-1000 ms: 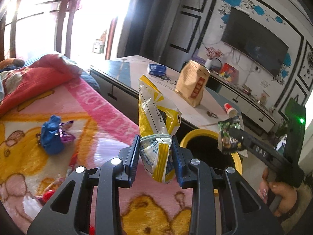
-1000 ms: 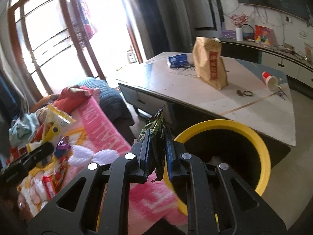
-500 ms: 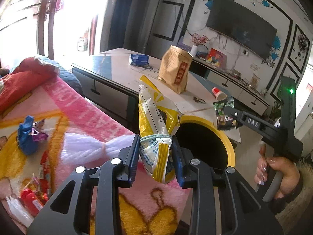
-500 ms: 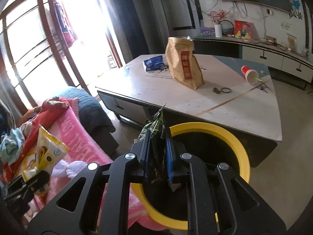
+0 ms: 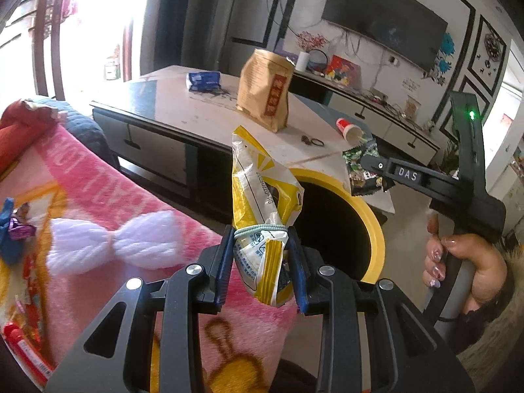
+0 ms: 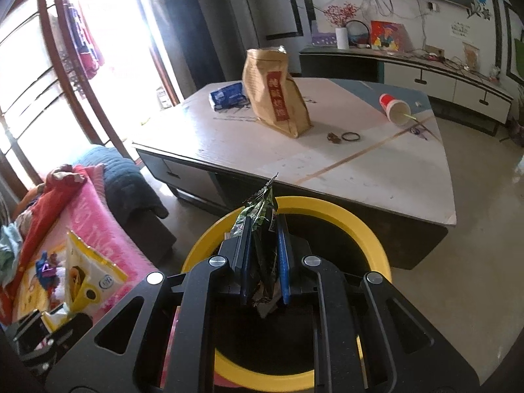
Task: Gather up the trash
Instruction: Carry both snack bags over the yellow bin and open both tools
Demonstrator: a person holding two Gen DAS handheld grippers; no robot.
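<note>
The left tool (image 5: 262, 265) is clamped on a yellow bag (image 5: 262, 209), gripped low down just under the elastic band around its neck, so most of the bag stands up above the pads. The right tool (image 6: 263, 262) is clenched on a green wrapper (image 6: 262, 226), pinched flat between the pads.

In the right view the wrapper hangs over the mouth of the yellow bin (image 6: 370, 232). The bag looks nearer the bin's rim on the blanket (image 5: 98, 203) side than its middle.

The risks, as I judge them: let go now, the top-heavy bag could tip back onto the blanket or catch the rim and fall outside. The light wrapper may cling to a pad or drift. The two tools sit close over one opening and could knock together. More scraps (image 5: 13, 232) lie on the blanket, so the job is not finished.
</note>
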